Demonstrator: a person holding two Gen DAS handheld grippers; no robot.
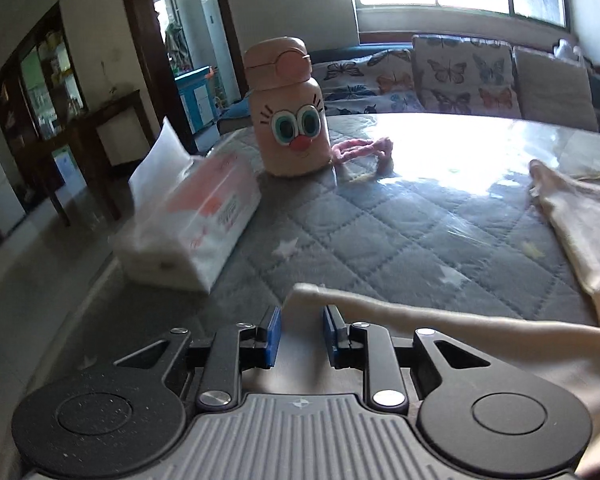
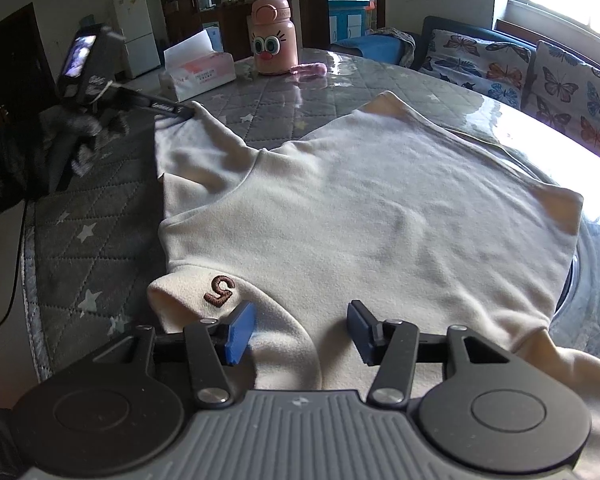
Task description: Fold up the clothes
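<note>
A: While the cream sweater [image 2: 380, 216] lies flat on the table [image 2: 100, 208], my right gripper [image 2: 302, 332] hovers over its collar, jaws half open, gripping nothing.

B: Left gripper [image 1: 301, 334]?

A: Jaws narrow, slightly parted, sleeve cuff [image 1: 312, 294] just ahead, unclamped. Pink bottle [image 1: 288, 116] stands well apart.

One cream garment [image 2: 380, 208], one pink bottle [image 2: 274, 40], one tissue pack [image 2: 198, 68], one pink strap [image 2: 308, 69], two butterfly cushions [image 2: 480, 60] are seen.
</note>
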